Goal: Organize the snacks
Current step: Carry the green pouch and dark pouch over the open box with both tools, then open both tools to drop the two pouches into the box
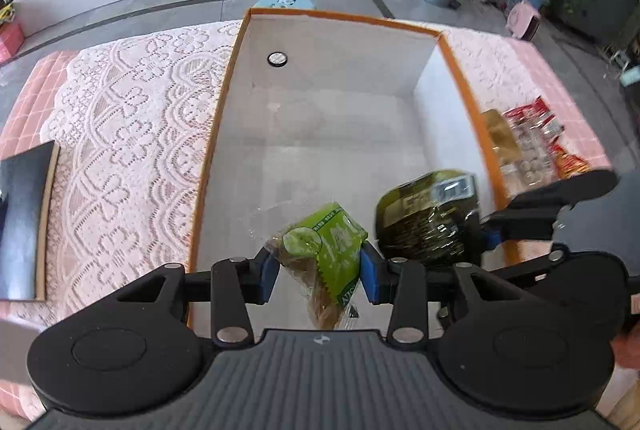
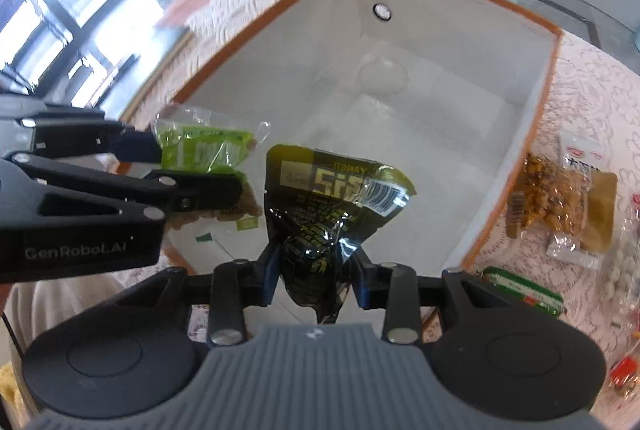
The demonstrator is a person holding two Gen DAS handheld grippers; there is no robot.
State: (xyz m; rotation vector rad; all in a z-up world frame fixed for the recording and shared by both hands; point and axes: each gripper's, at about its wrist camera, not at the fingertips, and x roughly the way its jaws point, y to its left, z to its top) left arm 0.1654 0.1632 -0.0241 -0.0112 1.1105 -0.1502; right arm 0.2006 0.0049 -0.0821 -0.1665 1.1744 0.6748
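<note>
The left gripper (image 1: 318,272) clamps a light green snack packet (image 1: 328,250) and the right gripper (image 2: 316,276) clamps a dark green packet (image 2: 320,213); both hang over the near end of the orange-rimmed box (image 1: 230,77), the left one nearer its left wall. Each packet's long axis runs along the fingers, pointing forward and down into the empty white box (more snacks wait on the lace cloth (image 1: 132,117) outside the right wall), so I judge the release needs only a short descent.

I hold both tools tilted steeply down, side by side: left tool (image 1: 320,268) and right tool (image 2: 316,276) each clamped on something.
</note>
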